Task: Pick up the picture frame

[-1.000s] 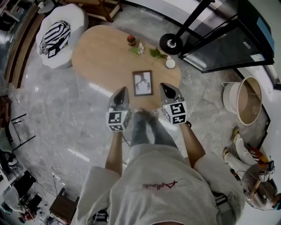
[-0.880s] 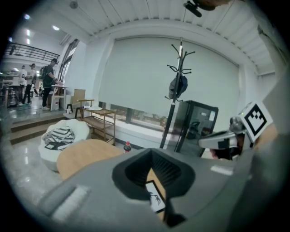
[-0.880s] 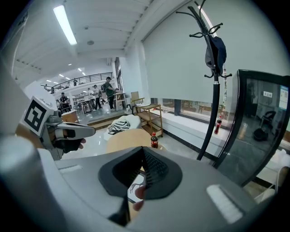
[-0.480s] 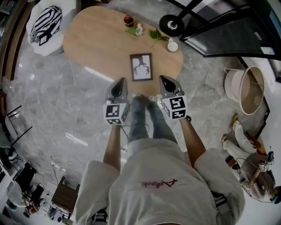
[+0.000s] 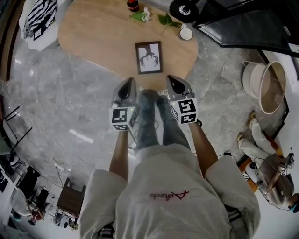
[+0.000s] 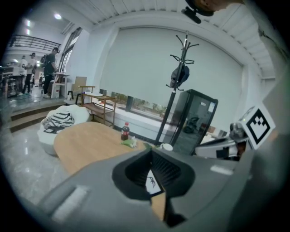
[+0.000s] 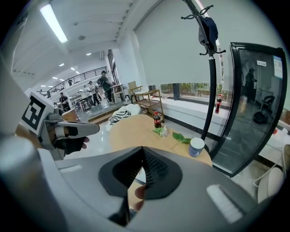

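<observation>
The picture frame point(image 5: 149, 57), dark-edged with a black drawing on white, lies flat near the front edge of the oval wooden table point(image 5: 93, 37). My left gripper point(image 5: 129, 80) and right gripper point(image 5: 169, 78) hang side by side just short of that edge, above the person's legs. Both are shut with nothing in them, and neither touches the frame. In the left gripper view the shut tips point(image 6: 151, 150) point at the table, and part of the frame point(image 6: 153, 183) shows under them. The right gripper point(image 7: 142, 147) also points over the table.
At the table's far end stand a cola bottle point(image 5: 133, 4), leafy stems point(image 5: 163, 19) and a small cup point(image 5: 186, 32). A coat stand base point(image 5: 184, 7) and a glass-door cabinet point(image 5: 243, 23) are behind. A white pouf point(image 5: 39, 16) is left, a round tub point(image 5: 266, 86) right.
Both grippers have sunk and come closer to the table's front edge, still shut. In the head view the table and frame have slid upward.
</observation>
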`<state>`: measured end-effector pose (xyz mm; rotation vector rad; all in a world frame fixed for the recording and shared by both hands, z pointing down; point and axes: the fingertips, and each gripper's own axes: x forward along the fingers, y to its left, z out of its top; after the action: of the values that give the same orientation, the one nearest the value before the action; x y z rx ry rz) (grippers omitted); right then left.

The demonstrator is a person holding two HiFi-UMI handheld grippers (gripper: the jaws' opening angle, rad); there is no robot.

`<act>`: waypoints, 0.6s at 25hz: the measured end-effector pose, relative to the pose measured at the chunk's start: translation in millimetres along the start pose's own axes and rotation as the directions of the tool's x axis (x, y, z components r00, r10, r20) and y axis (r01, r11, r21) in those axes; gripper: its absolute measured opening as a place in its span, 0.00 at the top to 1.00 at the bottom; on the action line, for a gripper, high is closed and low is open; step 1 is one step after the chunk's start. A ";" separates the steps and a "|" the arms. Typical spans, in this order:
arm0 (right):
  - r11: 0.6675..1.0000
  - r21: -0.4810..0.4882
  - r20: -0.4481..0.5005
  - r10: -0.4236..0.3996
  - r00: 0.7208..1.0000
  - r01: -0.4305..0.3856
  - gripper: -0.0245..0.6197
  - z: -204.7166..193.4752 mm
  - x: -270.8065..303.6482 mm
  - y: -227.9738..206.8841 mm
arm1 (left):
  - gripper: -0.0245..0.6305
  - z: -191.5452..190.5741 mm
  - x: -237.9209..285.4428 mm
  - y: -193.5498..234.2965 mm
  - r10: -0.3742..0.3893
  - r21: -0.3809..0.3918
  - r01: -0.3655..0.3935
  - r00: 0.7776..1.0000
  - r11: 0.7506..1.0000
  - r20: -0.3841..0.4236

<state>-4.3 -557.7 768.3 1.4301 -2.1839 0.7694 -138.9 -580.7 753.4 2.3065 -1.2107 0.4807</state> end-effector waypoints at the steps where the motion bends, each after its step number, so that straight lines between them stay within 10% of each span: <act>1: 1.000 0.002 -0.005 0.001 1.000 -0.001 0.95 -6.5 1.8 0.1 | 0.96 -6.9 1.1 -0.3 -0.001 -0.005 0.000 1.000 1.000 -0.008; 15: 0.998 0.060 -0.077 0.008 0.997 -0.003 0.95 -96.7 26.6 -9.8 | 0.96 -100.0 30.8 8.4 0.007 -0.043 -0.010 0.998 0.999 -0.057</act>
<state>-1.3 -516.5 860.3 1.3991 -2.1241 0.8841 -137.2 -548.5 853.2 2.2374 -1.1929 0.5150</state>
